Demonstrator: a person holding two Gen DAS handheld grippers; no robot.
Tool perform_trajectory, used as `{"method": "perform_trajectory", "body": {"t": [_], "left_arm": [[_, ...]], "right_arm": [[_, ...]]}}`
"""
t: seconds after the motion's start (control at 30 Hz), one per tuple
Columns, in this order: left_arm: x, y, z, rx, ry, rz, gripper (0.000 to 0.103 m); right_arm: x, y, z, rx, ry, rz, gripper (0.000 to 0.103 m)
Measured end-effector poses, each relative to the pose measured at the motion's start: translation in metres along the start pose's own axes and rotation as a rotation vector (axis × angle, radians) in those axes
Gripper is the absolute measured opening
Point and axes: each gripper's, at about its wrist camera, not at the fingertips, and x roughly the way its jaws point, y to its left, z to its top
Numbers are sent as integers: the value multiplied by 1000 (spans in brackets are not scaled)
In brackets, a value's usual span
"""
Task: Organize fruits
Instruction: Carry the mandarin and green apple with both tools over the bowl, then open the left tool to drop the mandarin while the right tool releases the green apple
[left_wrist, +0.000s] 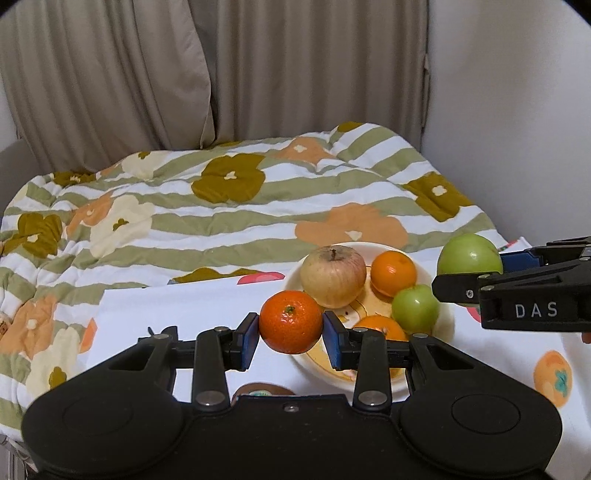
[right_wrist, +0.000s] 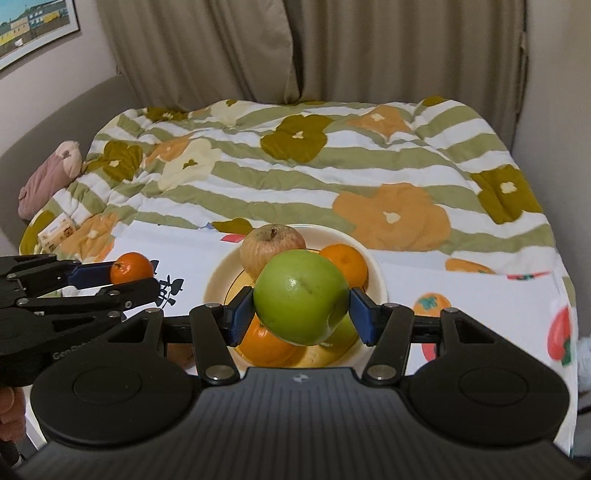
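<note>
Orange mandarin clamped between the blue pads of the left gripper, jaws spread only to the fruit's width, stem end turned toward the camera. Held just above the near-left rim of a cream plate, over a white printed cloth. Green apple pinched the same way in the right gripper, jaws set wider for the larger fruit, hung above the plate's near-right side. Left on the plate: 1 pale red-streaked apple, 1 orange at the back, 1 small green apple, 1 more orange at the front. Plate lay straight ahead of and below both grippers, roughly between them; neither clearly nearer. Both fruits round, no long axis to align. Both grippers levelled, fingers pointed forward over a striped floral quilt. Likely sorting by kind; no separate container visible for either fruit.
</note>
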Motion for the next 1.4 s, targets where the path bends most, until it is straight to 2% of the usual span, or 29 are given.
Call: {"method": "perform_trajectory", "body": {"t": [0.53, 0.7, 1.07, 1.13, 1.2, 1.27, 1.4], "left_arm": [[87, -14, 6, -32, 146, 41, 41], [99, -17, 4, -27, 174, 45, 41], [102, -22, 6, 19, 174, 41, 41], [101, -23, 6, 21, 172, 32, 50], [96, -22, 5, 17, 153, 30, 82], [89, -20, 5, 11, 126, 32, 92], [76, -15, 6, 1, 108, 42, 97]], "right_arm": [[68, -24, 17, -67, 82, 85, 71], [79, -28, 18, -69, 100, 102, 71], [83, -29, 19, -67, 99, 105, 71], [84, -30, 20, -68, 100, 105, 71], [86, -29, 20, -68, 100, 105, 71], [85, -29, 20, -70, 99, 105, 71], [89, -26, 22, -79, 95, 114, 71]]}}
